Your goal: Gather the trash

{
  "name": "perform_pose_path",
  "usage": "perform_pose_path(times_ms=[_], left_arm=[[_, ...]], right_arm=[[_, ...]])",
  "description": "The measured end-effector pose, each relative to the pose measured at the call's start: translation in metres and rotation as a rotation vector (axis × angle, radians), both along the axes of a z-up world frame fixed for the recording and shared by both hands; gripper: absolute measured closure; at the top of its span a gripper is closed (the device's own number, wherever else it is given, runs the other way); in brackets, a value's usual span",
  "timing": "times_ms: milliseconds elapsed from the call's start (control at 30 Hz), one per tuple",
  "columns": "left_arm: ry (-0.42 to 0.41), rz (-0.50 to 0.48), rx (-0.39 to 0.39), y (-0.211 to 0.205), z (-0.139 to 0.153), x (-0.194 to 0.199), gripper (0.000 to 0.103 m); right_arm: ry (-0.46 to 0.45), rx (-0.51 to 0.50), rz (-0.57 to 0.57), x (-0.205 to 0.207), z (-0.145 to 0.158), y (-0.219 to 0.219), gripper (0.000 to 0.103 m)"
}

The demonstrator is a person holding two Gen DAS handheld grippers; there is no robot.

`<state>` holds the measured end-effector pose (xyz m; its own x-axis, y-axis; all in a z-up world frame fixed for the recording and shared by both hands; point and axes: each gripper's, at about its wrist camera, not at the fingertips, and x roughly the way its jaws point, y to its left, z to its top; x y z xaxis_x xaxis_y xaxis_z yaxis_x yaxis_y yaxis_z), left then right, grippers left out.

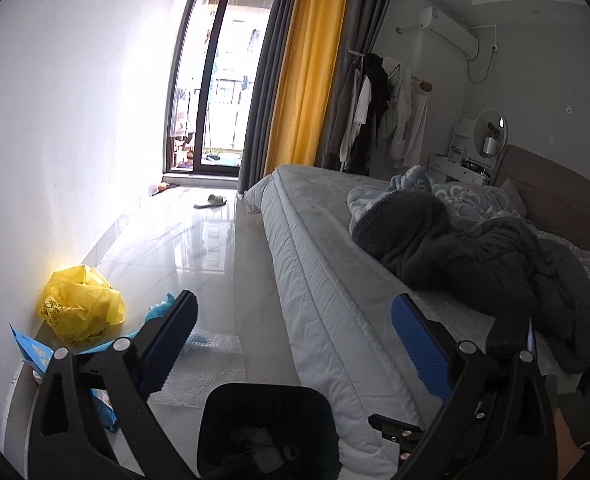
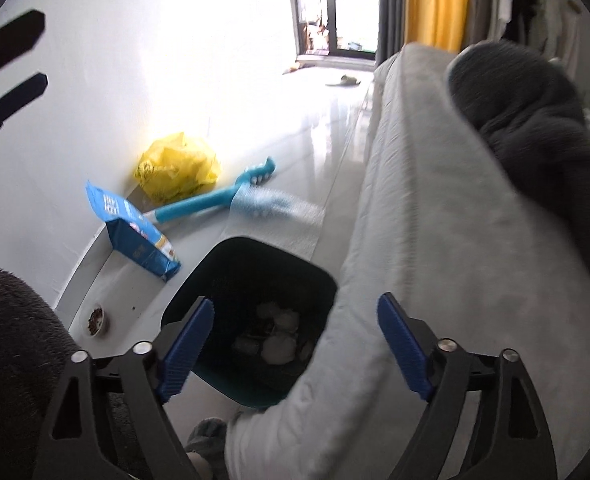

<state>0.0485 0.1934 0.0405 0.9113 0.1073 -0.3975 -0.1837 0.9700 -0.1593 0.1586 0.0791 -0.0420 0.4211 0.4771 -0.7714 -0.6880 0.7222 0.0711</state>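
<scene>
Yellow bag (image 2: 179, 168), blue pouch (image 2: 135, 232)

Left gripper (image 1: 295, 316): black frame arms with triangular cut-outs, round silver screws at the pivots, fingers faced with ribbed blue pads (image 1: 419, 344). Right gripper (image 2: 295, 334): same build, black linkage, silver screw heads, blue ribbed pads (image 2: 405, 354). Dark grey fuzzy fleece sleeve (image 2: 19, 340) at the right-wrist view's left edge.

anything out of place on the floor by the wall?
Yes. Loose clutter lies along the wall past the black bin: a crumpled yellow bag, a blue pouch tipped over, a teal brush lying flat, and bubble wrap. A lone slipper sits near the balcony door.
</scene>
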Motion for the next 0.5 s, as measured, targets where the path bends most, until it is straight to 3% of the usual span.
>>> perform_pose_path(times_ms=[133, 300, 400, 500], left_arm=[[-0.028, 0.009, 0.056, -0.029, 0.011, -0.012, 0.003], [-0.029, 0.004, 0.071, -0.056, 0.004, -0.020, 0.003], [-0.056, 0.022, 0.128, -0.073, 0.004, -0.025, 0.003], [-0.034, -0.020, 0.117, -0.080, 0.002, -0.024, 0.003]], right_arm=[[-0.103, 0.091, -0.064, -0.017, 0.040, -0.049, 0.004], [-0.254, 0.157, -0.198, -0.040, 0.080, -0.122, 0.004], [-0.351, 0.182, -0.282, -0.053, 0.099, -0.169, 0.003], [-0.436, 0.195, -0.363, -0.064, 0.112, -0.216, 0.003]])
